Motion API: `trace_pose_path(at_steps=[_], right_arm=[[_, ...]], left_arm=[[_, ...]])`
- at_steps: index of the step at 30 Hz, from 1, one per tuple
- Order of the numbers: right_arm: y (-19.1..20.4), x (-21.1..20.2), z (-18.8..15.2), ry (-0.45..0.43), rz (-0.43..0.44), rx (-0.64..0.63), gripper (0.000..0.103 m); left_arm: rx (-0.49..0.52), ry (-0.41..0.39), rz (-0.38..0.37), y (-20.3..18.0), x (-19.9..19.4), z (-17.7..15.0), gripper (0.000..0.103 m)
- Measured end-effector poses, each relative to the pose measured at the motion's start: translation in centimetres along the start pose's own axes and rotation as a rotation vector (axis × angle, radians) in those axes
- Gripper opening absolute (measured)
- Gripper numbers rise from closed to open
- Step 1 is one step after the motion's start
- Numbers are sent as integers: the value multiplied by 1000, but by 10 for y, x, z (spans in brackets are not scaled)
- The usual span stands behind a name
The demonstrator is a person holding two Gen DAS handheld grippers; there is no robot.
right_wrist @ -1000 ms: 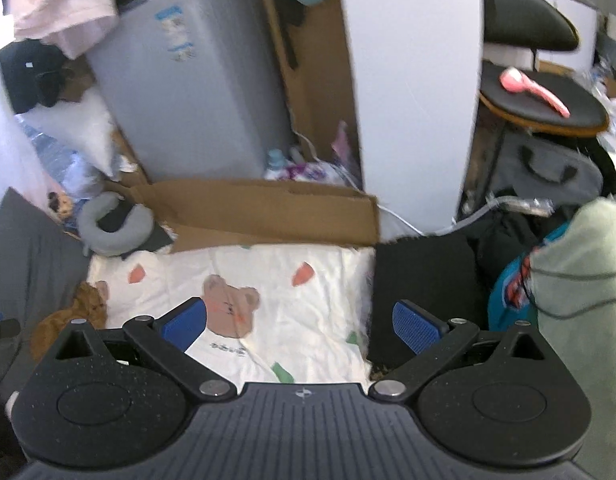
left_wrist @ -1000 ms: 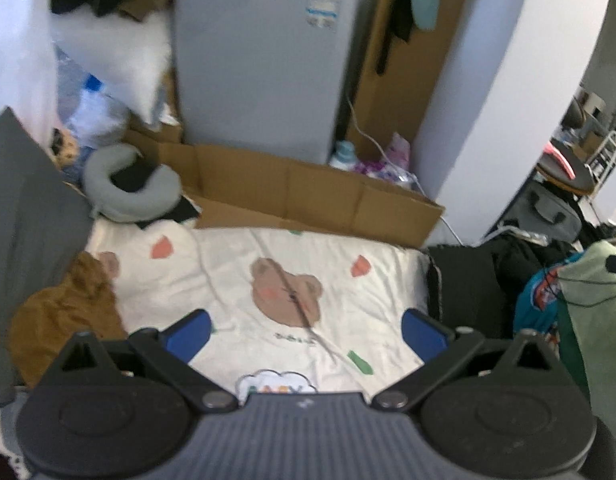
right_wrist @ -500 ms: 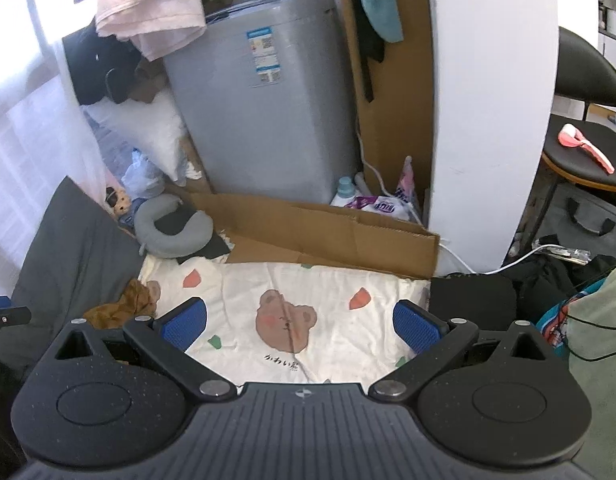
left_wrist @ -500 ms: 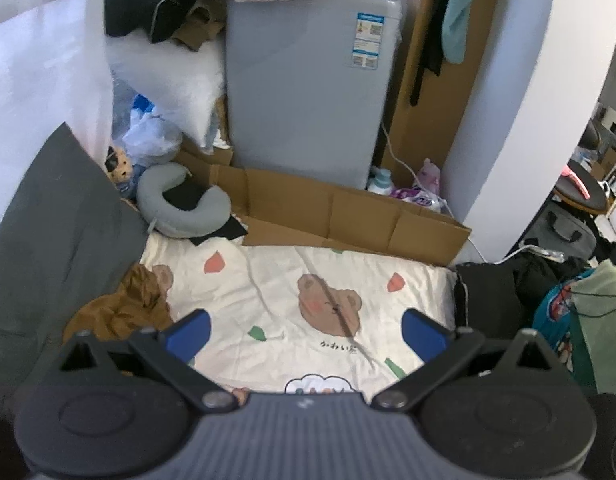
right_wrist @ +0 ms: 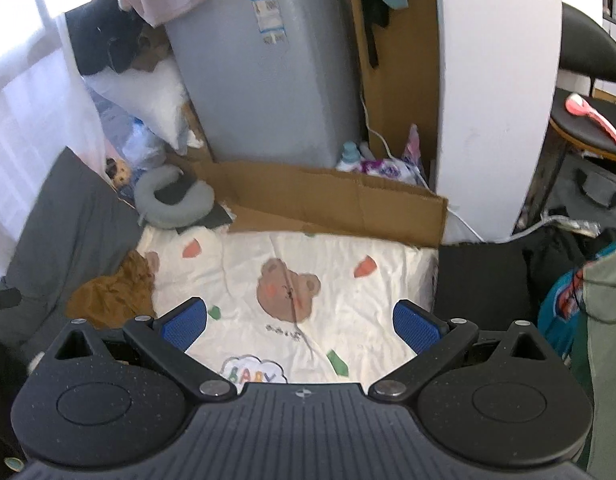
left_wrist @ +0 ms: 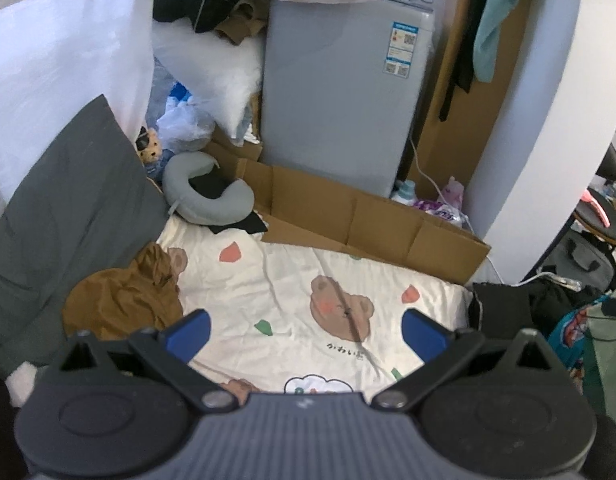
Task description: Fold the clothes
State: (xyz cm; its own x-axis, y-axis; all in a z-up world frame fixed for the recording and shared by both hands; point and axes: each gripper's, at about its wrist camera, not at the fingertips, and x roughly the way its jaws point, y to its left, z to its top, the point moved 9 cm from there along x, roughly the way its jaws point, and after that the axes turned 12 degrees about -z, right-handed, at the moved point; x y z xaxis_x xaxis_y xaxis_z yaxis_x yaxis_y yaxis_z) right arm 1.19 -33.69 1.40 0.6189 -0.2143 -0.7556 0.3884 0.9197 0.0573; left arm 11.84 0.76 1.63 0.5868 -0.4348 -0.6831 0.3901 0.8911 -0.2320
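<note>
Both the left gripper and right gripper hover with jaws apart, empty, above the bed; the crumpled brown garment waits at its left edge, unfolded.

A grey appliance stands against a white wall, flattened cardboard before it, sheer curtain left.

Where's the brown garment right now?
The brown garment lies crumpled at the left edge of the bear-print sheet, against the grey pillow, in both views.
</note>
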Motion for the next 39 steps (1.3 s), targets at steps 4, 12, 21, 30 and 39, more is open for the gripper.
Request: trace_pose_path(at_steps=[4, 12, 21, 30, 39], right_arm=[[-6, 13, -19, 26, -13, 17, 102], [-15, 32, -44, 53, -23, 45, 102], [-8, 53, -72, 95, -13, -22, 102], [-2, 50, -79, 95, -4, -42, 102], [4, 44, -89, 103, -34, -109, 102]], left_arm=[[-12, -19, 5, -7, 6, -16, 103], [-38, -6, 66, -10, 22, -46, 103], [-83, 3, 105, -9, 37, -62, 103], [-72, 29, 106, -15, 44, -71, 102], [-124, 40, 102, -12, 37, -78, 102]])
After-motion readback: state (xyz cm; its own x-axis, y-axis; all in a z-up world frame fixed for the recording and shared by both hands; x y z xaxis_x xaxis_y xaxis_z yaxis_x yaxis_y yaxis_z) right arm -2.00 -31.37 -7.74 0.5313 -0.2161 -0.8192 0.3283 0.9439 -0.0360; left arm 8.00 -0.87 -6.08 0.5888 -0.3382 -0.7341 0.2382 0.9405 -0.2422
